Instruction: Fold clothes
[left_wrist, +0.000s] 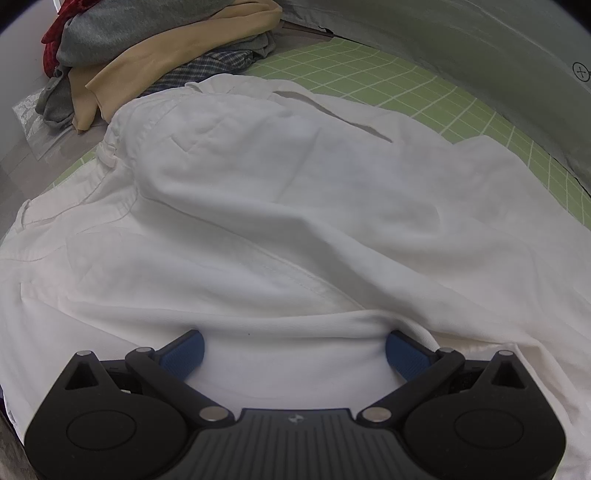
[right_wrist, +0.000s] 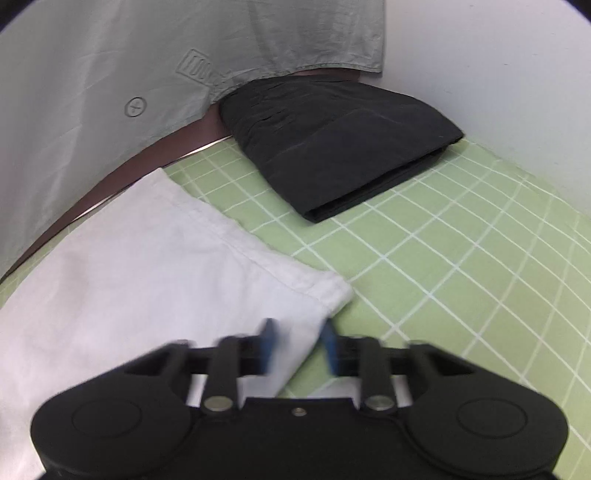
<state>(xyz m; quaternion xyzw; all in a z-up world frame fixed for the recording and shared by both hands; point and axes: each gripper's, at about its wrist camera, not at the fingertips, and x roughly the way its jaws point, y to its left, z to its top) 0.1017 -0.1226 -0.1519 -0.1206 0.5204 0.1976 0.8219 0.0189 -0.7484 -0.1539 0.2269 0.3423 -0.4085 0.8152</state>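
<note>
1. Left gripper (left_wrist: 294, 349): jaws spread wide over the white garment (left_wrist: 258, 221), pinching nothing.
2. Right gripper (right_wrist: 298, 345): jaws apart, blurred, straddling the garment's near corner.
3. Farther right on the green grid mat (right_wrist: 461, 258) lies a folded black garment (right_wrist: 340, 147).

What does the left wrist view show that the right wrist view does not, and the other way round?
Only the left wrist view shows the pile of unfolded clothes at the far left, and the left gripper, jaws wide over a bunched fold of the white garment. Only the right wrist view shows the folded black garment lying apart from the white one, and the right gripper at the white garment's hemmed corner, blurred, with a gap between its pads. Both show the white garment, the green grid mat and the grey cloth backdrop.
</note>
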